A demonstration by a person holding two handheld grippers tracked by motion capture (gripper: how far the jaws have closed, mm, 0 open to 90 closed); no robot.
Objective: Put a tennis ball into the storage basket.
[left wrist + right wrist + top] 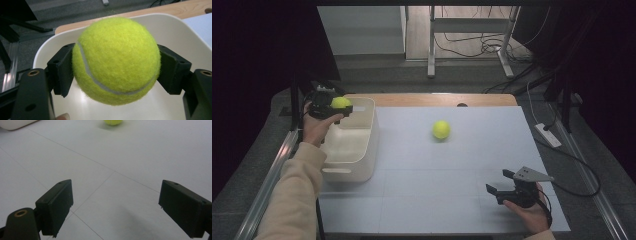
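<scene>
A yellow tennis ball (116,61) sits clamped between the two black jaws of the left hand-held gripper (332,106), one pad pressed against each side of it. It hangs in the air above the open mouth of a white bin (362,145) at the left end of the bench (472,200), near the bin's far rim; from the left gripper view the bin's pale floor lies straight below the ball. The person's left hand (316,127), in a cream sleeve, carries the gripper there.

A second tennis ball (441,129) rests by itself out on the white bench top, well apart from the bin. The right hand-held gripper (504,184) waits low at the near right corner with its jaws spread wide and nothing between them, pointed roughly toward that loose ball.

This looks like the dropping step: the ball is over the bin and ready to go in. Next, the left jaws should part so the ball falls inside, ideally a little lower so it doesn't bounce out.
</scene>
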